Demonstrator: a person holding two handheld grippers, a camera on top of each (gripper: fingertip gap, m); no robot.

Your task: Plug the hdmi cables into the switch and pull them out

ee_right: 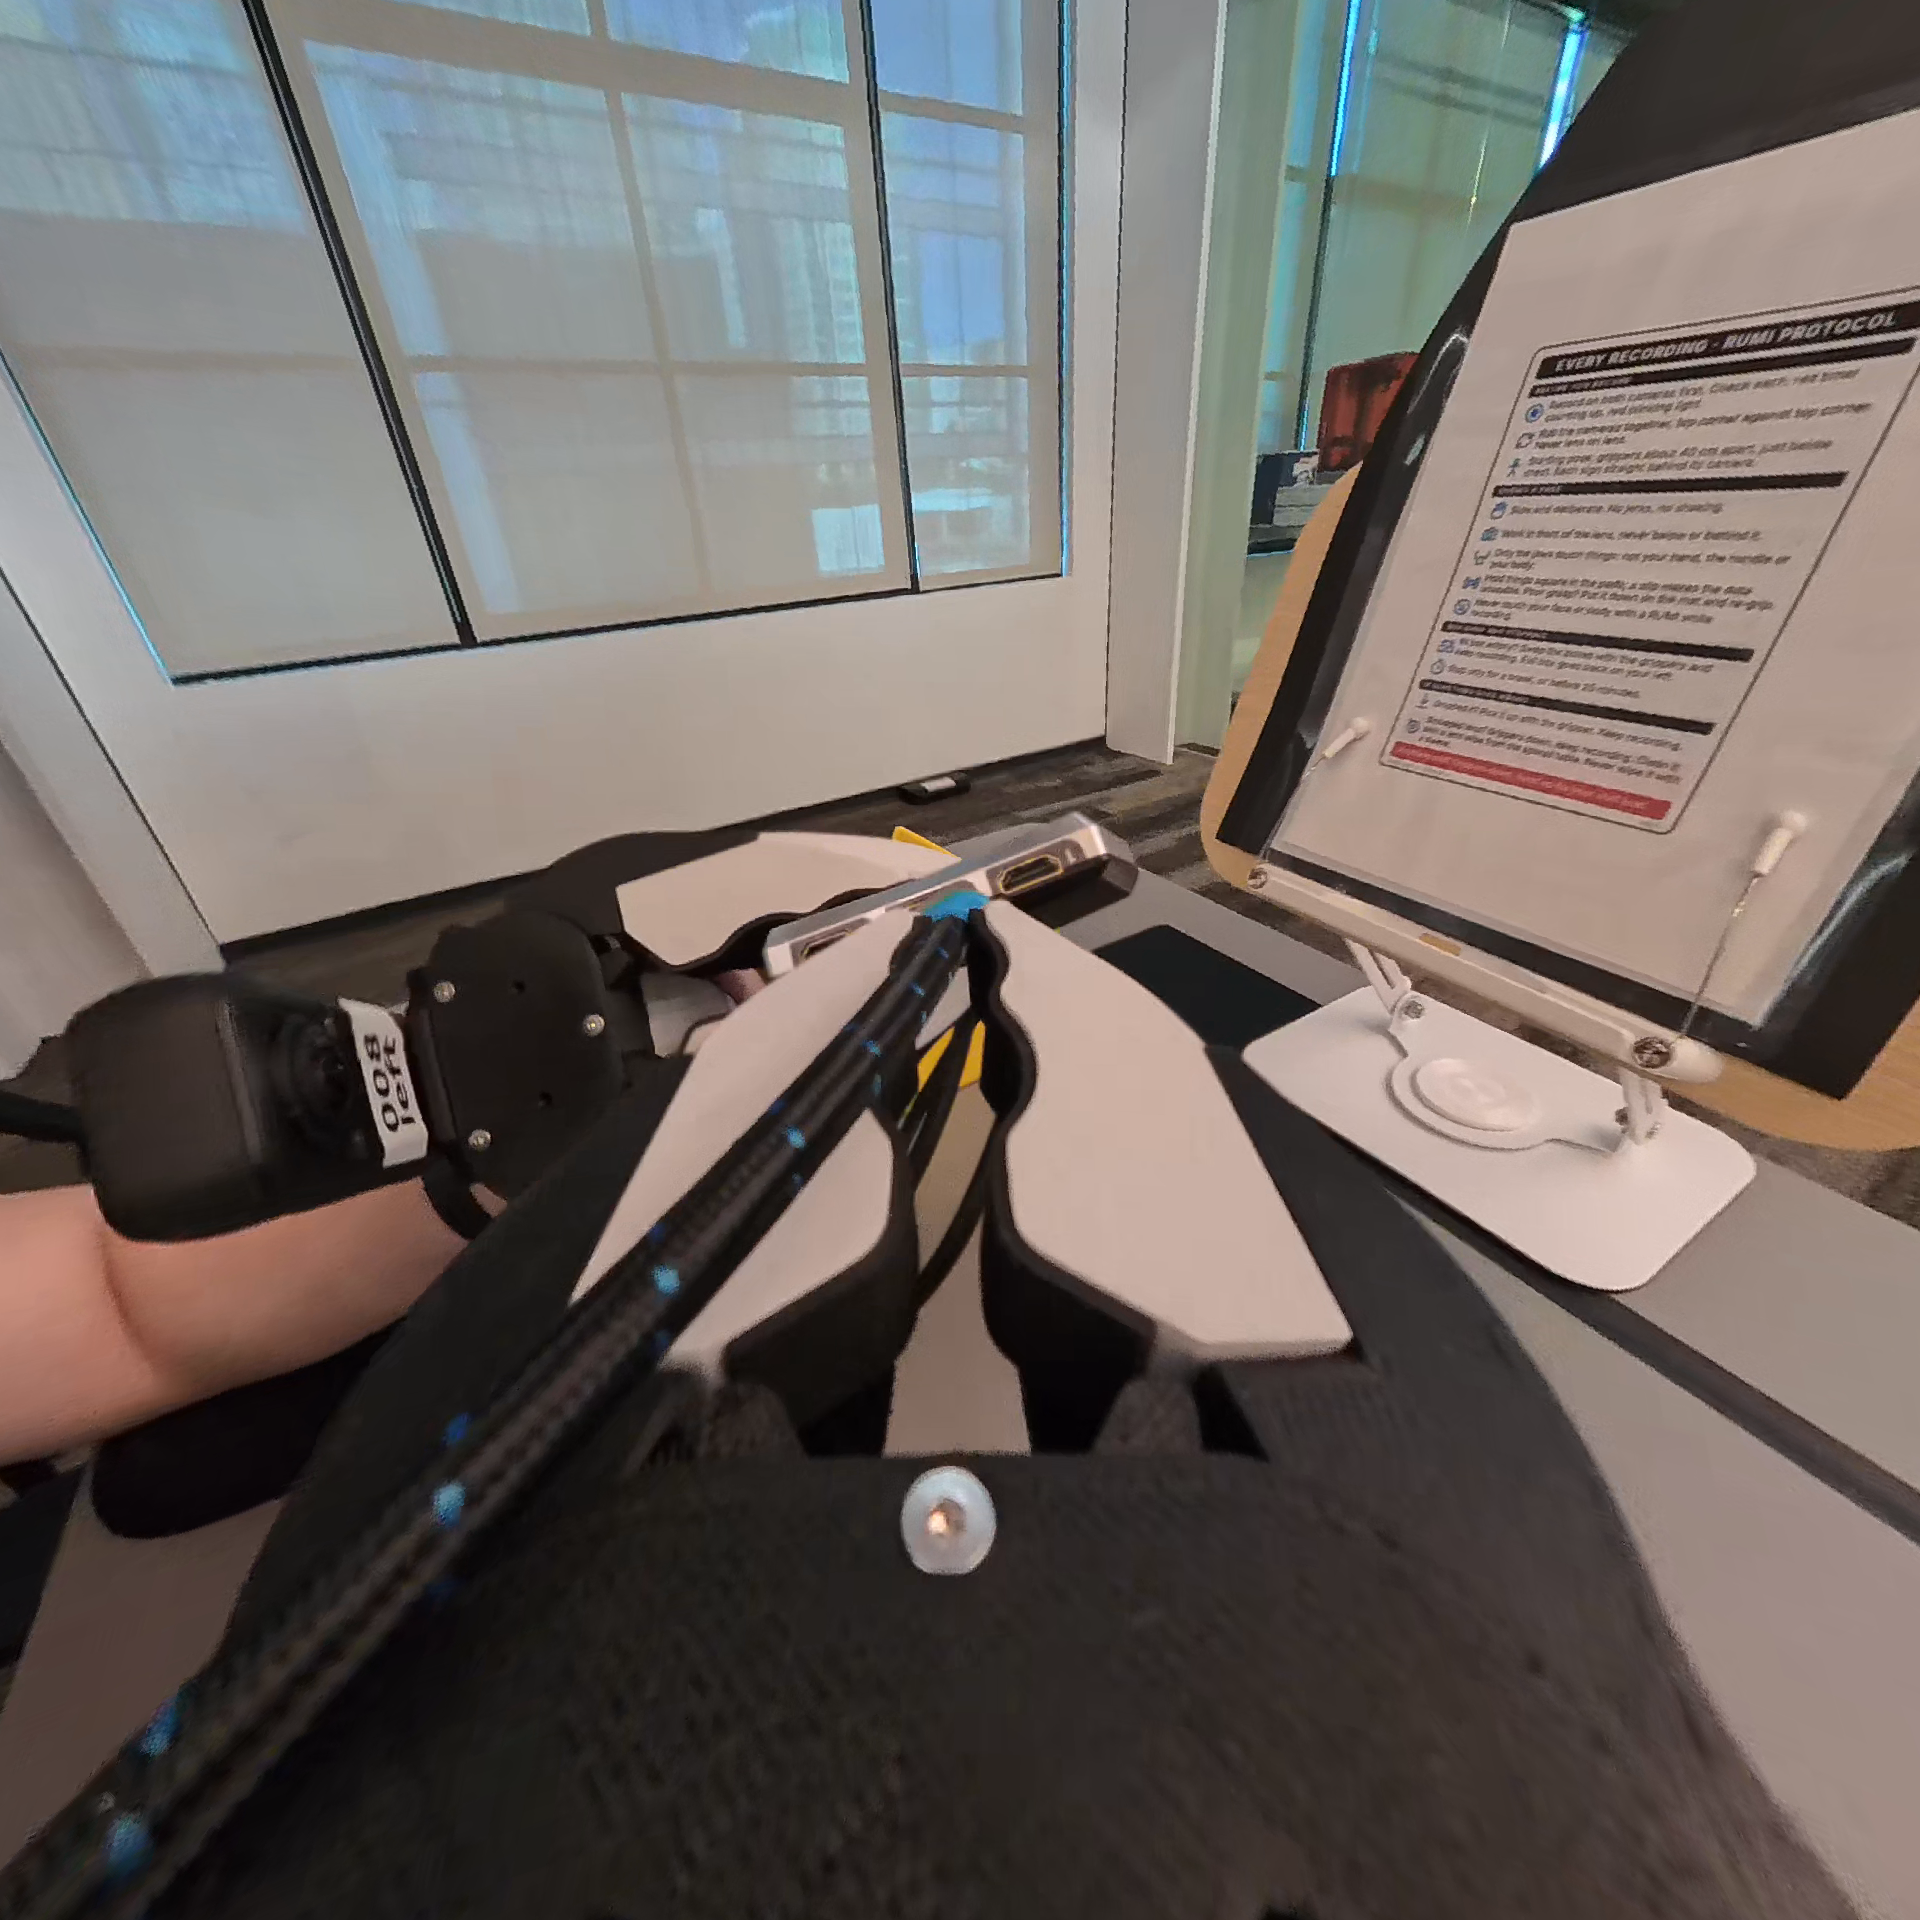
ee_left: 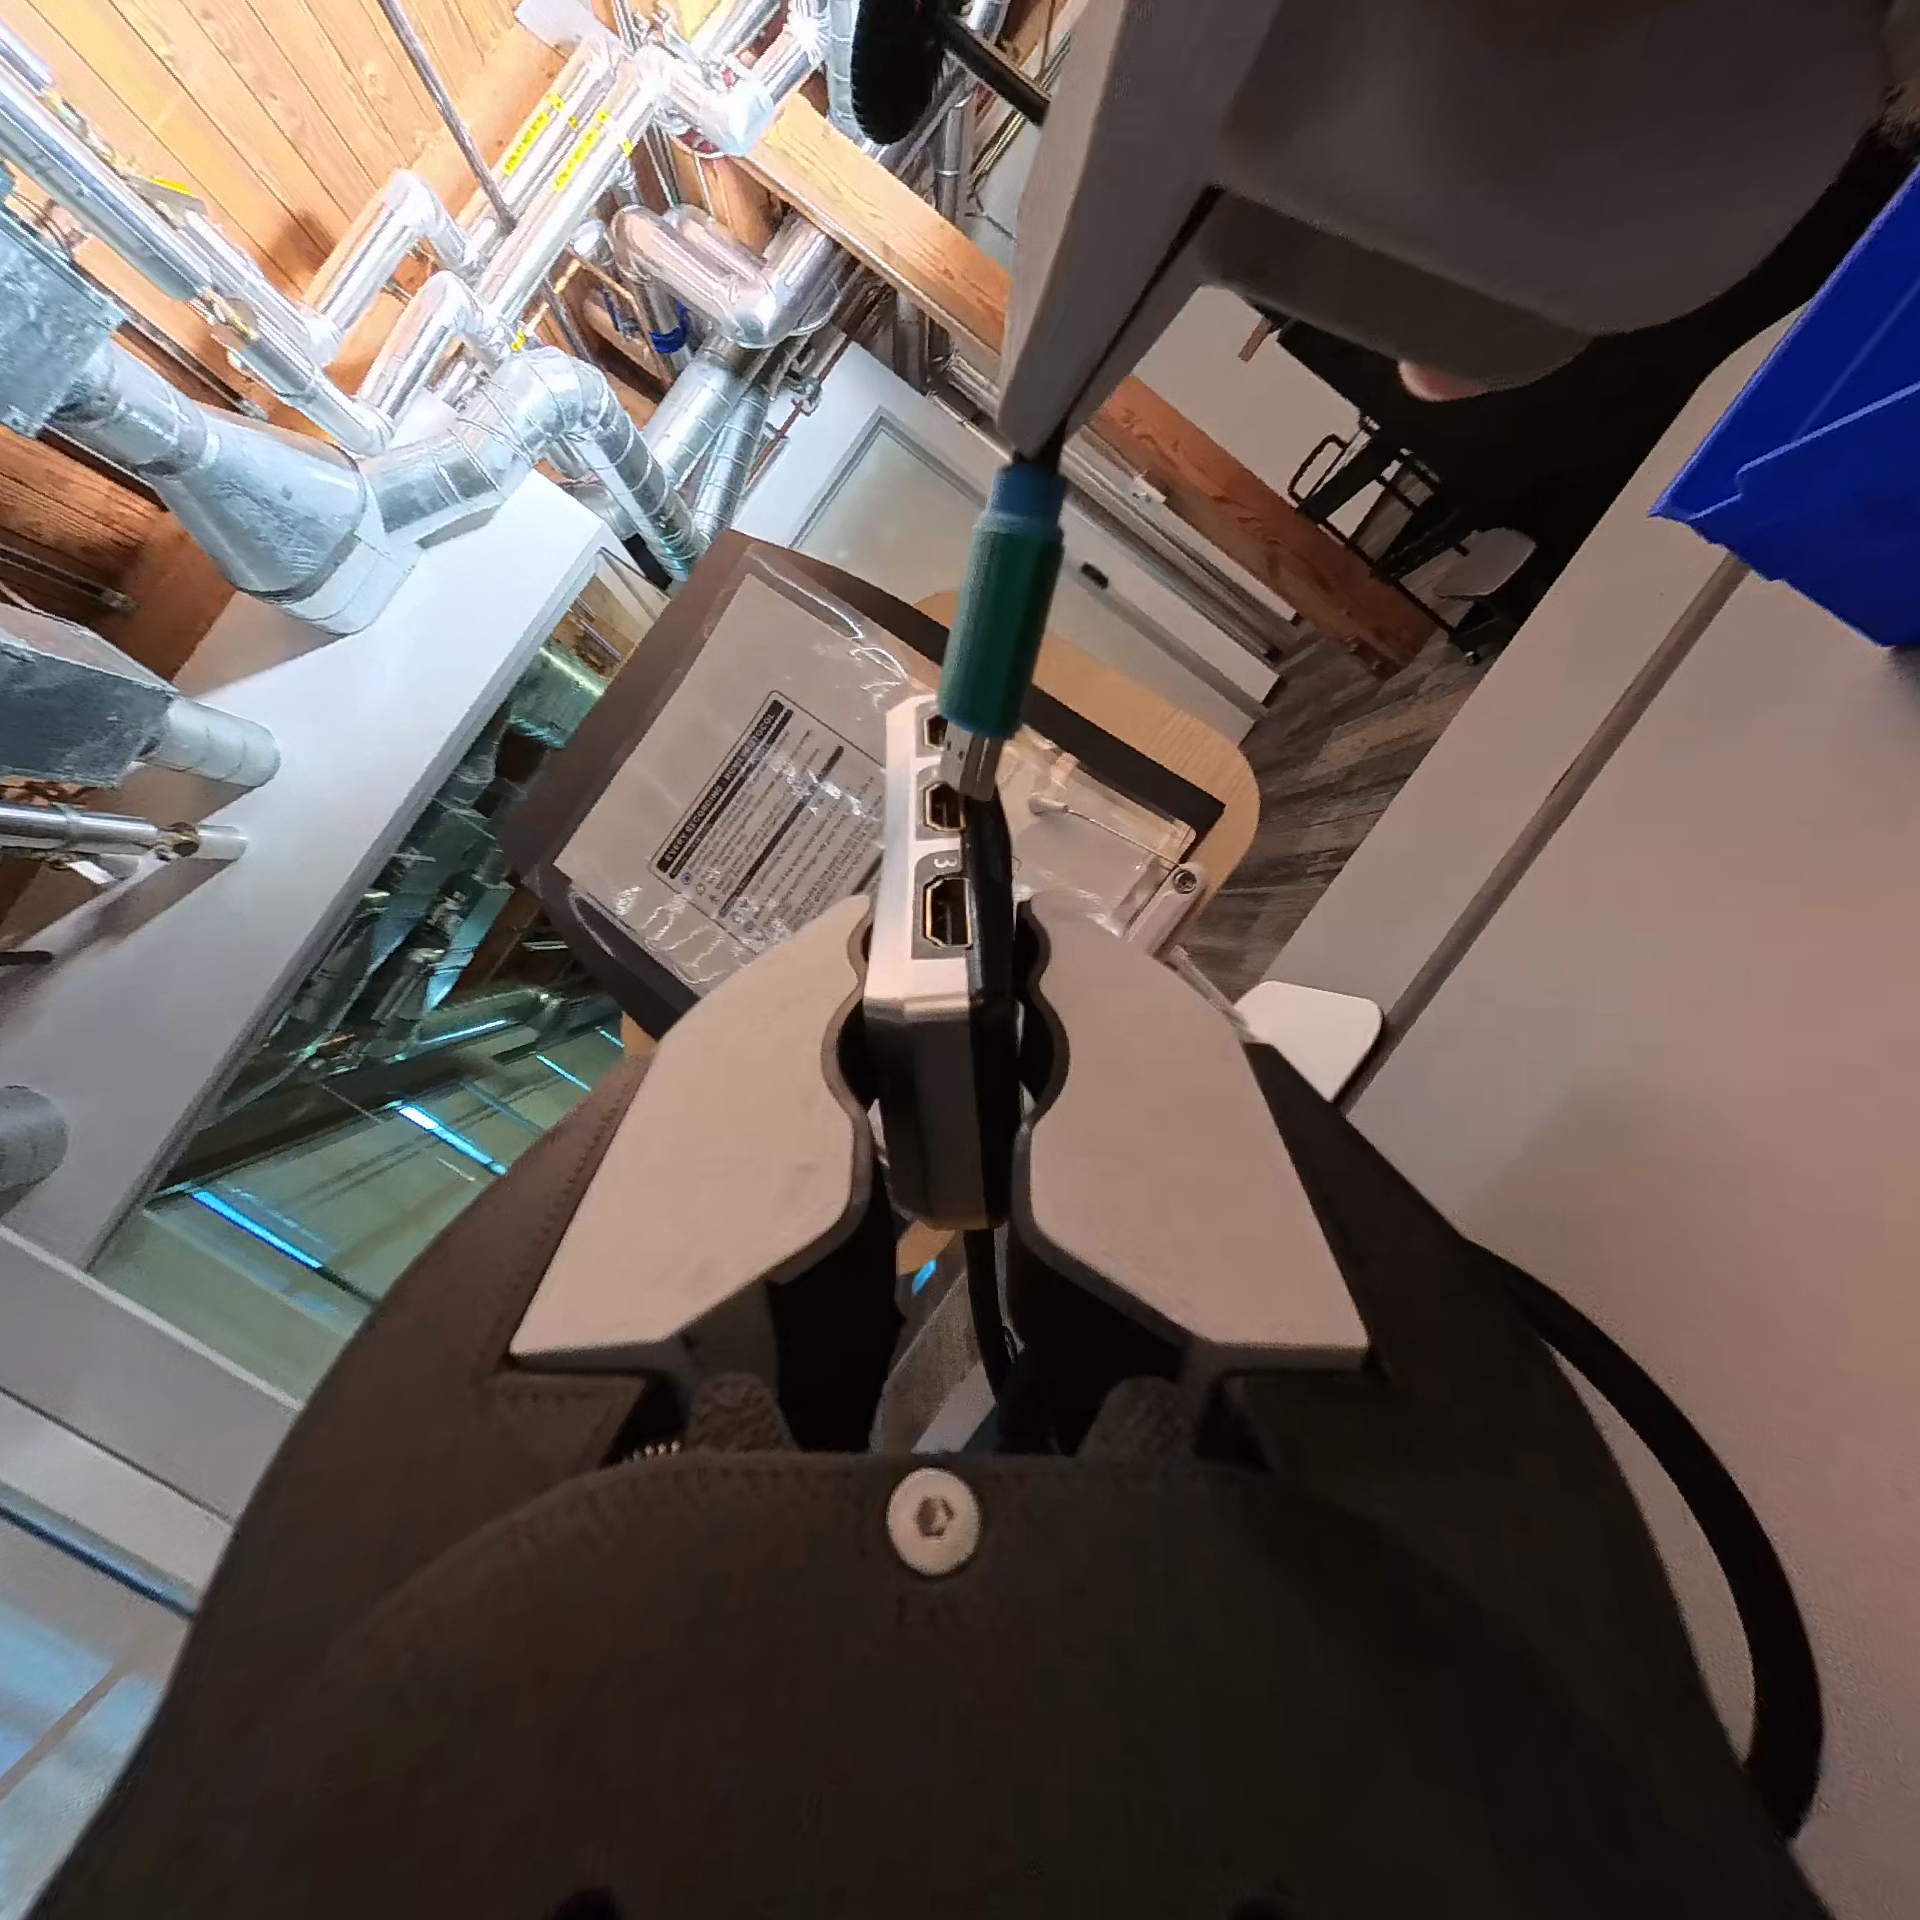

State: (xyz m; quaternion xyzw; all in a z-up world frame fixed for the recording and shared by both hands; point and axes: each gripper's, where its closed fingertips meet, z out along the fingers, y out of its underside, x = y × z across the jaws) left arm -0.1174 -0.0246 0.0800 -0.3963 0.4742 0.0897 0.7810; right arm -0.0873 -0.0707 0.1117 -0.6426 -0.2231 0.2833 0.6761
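Note:
My left gripper is shut on the silver HDMI switch, held on edge with its row of ports facing the camera. My right gripper is shut on the blue-green plug of a black braided HDMI cable. In the left wrist view that plug hangs from the right gripper with its metal tip at the switch's upper ports; I cannot tell how deep it sits. In the right wrist view the switch lies just beyond my fingertips, held by the left gripper. A black cable runs along the switch's side.
A framed instruction sheet on a white stand stands to the right, on a grey table. It also shows behind the switch in the left wrist view. A blue bin is at the right. A person's arm holds the left gripper.

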